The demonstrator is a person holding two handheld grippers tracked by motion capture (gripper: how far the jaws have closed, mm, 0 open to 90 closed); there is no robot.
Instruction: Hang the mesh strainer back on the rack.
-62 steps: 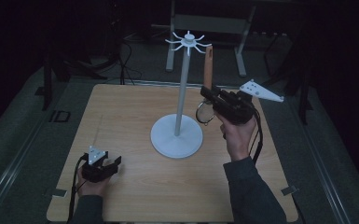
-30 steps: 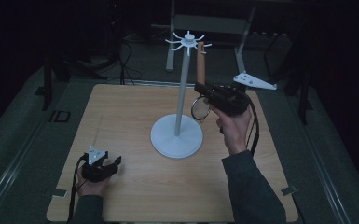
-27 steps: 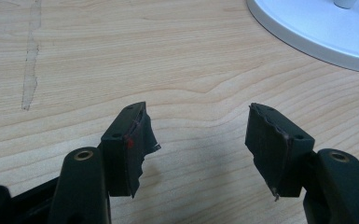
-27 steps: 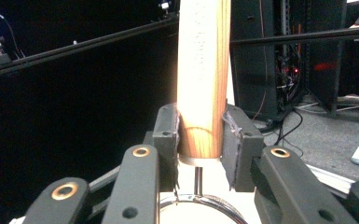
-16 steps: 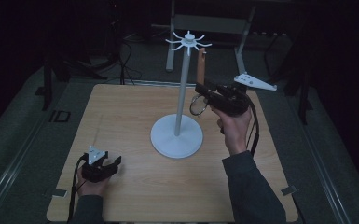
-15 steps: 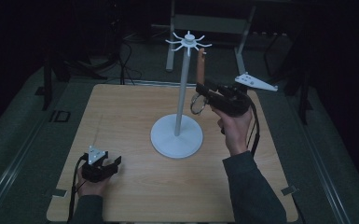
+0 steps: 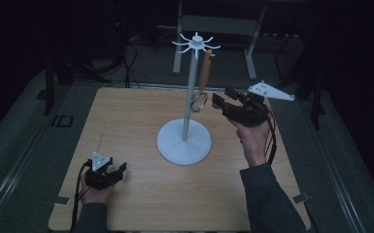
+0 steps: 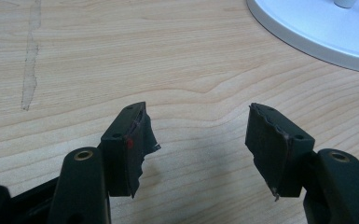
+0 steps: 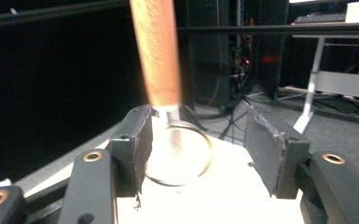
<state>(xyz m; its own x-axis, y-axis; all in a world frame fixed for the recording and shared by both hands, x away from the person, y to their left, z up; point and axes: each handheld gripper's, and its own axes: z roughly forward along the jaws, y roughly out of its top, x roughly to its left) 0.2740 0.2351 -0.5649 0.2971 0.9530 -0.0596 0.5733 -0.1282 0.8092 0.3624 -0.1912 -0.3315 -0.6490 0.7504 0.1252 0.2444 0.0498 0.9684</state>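
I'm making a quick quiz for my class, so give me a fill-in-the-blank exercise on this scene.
1. The strainer with the wooden handle hangs from the white ____.
2. The right claw beside the strainer is ____.
3. The left claw rests open on the ____ table.

Missing words: stand; open; wooden

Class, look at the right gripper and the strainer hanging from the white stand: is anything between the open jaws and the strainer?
Nothing visible. The right gripper is open, jaws either side of the strainer. The stand's pole rises beyond it.
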